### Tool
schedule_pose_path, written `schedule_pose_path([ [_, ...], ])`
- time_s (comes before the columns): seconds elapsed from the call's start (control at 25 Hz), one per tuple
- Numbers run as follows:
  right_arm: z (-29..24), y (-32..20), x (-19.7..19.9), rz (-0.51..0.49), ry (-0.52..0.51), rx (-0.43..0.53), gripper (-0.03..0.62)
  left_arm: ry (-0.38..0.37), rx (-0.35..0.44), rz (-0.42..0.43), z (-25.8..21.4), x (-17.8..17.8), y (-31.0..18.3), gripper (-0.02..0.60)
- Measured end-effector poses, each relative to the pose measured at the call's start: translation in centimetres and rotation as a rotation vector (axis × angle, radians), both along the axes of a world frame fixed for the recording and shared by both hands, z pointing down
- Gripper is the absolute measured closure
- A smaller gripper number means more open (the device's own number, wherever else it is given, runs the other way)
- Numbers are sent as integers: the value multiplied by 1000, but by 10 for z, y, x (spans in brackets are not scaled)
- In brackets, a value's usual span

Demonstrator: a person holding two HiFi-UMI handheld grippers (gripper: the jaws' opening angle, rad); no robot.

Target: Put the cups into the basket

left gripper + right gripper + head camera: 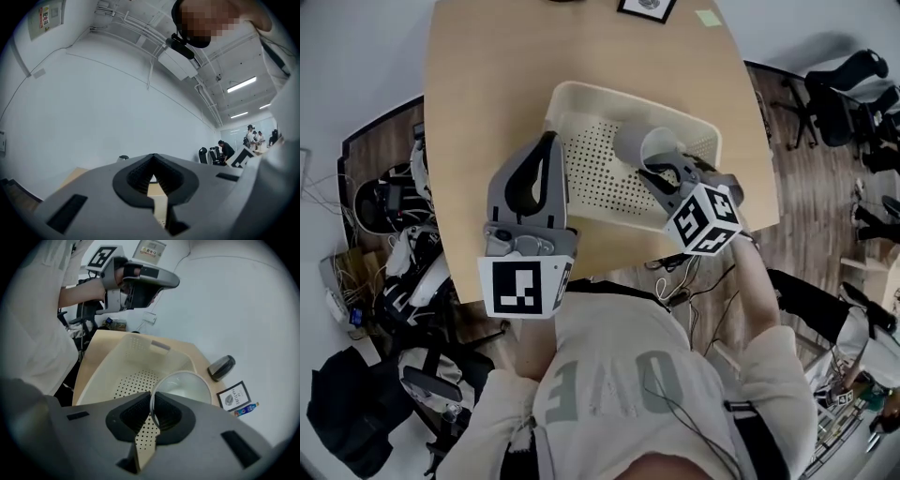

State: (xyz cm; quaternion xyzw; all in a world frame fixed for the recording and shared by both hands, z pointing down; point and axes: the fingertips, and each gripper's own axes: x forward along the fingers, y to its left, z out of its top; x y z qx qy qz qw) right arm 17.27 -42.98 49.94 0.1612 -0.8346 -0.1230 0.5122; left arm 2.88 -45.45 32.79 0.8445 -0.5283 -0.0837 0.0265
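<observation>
A cream basket (581, 97) with a perforated floor stands in the middle of the wooden table (487, 84). My right gripper (667, 174) hangs over the basket's right part, shut on the rim of a pale grey cup (659, 145). In the right gripper view the cup (187, 387) tilts over the basket (117, 366), with its thin rim pinched between the jaws of the right gripper (151, 401). My left gripper (549, 141) is at the basket's left edge, shut and holding nothing. In its own view the left gripper (152, 159) points nearly level at a white wall.
A framed card (645, 7) and a green note (708, 17) lie at the table's far end. A dark oblong object (221, 366) lies beside the card (234, 395). Office chairs (844, 94) stand at the right, and cables and clutter (394, 272) lie at the left.
</observation>
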Motion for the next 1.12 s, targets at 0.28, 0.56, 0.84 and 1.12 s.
schedule_pose_path([
  [0.28,50,13,3,-125,193,-150,572,-4,-16,-9,8,-4,6,574],
  [0.56,83,22,6,-218,353,-232,571,-3,-31,-14,13,-10,10,574],
  [0.84,98,24,5,-258,408,-249,557,4,-31,-45,14,-20,12,574],
  [1.12,102,19,7,-226,410,-126,542,2,-28,-48,13,-23,11,574],
])
